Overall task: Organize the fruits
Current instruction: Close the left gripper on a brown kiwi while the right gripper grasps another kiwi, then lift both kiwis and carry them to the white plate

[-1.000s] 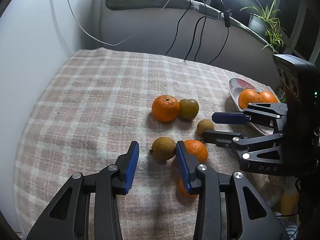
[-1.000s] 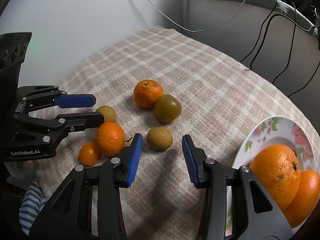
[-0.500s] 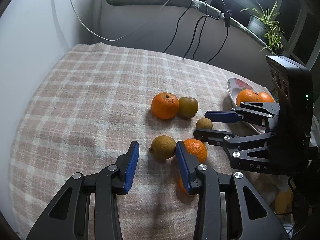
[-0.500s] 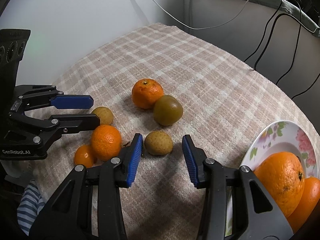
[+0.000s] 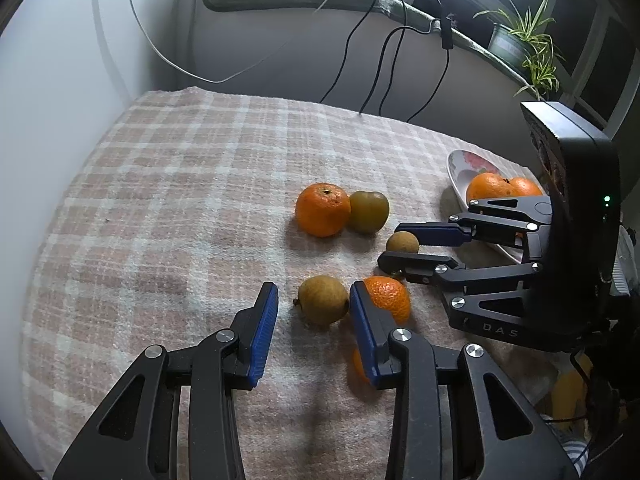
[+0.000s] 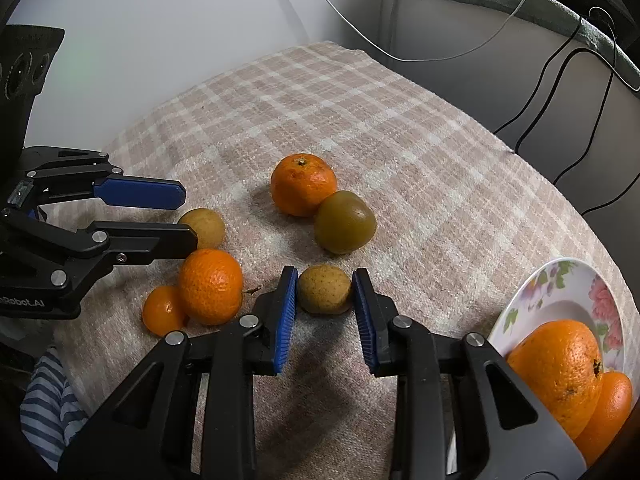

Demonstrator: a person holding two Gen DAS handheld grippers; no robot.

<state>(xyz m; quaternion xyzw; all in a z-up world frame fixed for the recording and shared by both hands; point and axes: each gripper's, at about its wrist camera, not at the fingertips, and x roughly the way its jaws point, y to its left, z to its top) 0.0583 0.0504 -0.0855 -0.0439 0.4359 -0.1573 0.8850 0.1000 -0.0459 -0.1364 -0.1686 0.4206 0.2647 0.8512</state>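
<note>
Loose fruit lies on a checked cloth [image 5: 192, 200]. My right gripper [image 6: 324, 276] is shut on a small brown fruit [image 6: 325, 290], which rests on the cloth with a blue pad against each side. In the left wrist view that gripper [image 5: 391, 243] reaches in from the right around the same fruit [image 5: 402, 242]. My left gripper [image 5: 313, 292] is open. A second brown fruit [image 5: 322, 300] lies just past its tips, near the right pad. Beside it lies a mandarin [image 5: 390, 298], with a small orange [image 6: 163, 310] behind that.
A large mandarin [image 6: 303, 184] touches a green-brown fruit [image 6: 344, 222] at mid-cloth. A flowered plate [image 6: 536, 292] at the right edge holds two oranges [image 6: 556, 368]. Cables hang down the back wall. A potted plant [image 5: 520, 44] stands at the far right.
The right gripper's pads have closed in from a wide gap onto the small brown fruit. The left gripper and the other fruit have stayed where they were.
</note>
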